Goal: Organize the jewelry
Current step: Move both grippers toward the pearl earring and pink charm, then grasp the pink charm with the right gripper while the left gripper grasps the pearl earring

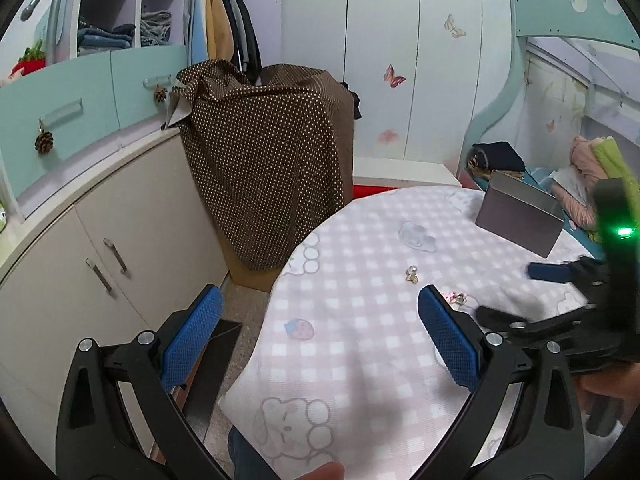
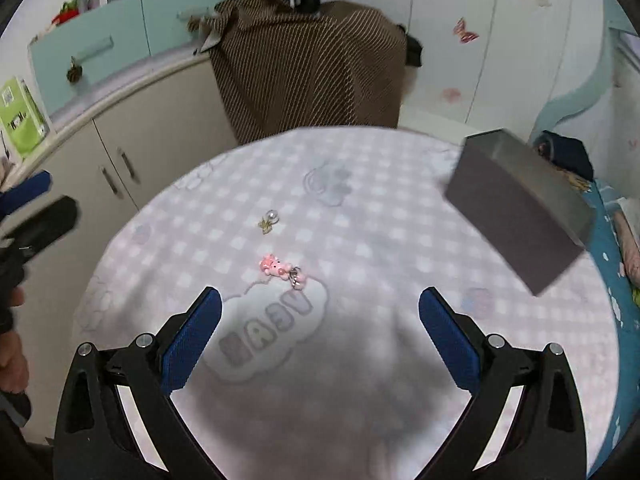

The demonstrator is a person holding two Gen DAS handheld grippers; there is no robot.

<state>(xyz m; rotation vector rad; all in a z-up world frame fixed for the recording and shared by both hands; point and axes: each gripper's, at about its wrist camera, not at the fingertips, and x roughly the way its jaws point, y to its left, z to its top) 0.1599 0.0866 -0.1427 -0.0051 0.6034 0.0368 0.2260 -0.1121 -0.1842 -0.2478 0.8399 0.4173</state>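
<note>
Left wrist view: the left gripper (image 1: 320,312) is spread wide and empty at the bottom of the frame, above the round table (image 1: 360,360). A pearl charm (image 1: 412,274) lies mid-frame, a pink charm (image 1: 456,298) just beside the right blue finger, a grey box (image 1: 520,222) at upper right.

Right wrist view: the right gripper (image 2: 320,312) is likewise released, holding nothing. The pink charm (image 2: 280,268) lies centre, the pearl charm (image 2: 269,219) above it, the box (image 2: 516,208) at right.

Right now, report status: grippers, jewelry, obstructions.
Left gripper open, empty. Right gripper open, empty, above table. Pink charm and pearl earring loose on tablecloth; grey box far right. Nothing between right gripper and charm.
</note>
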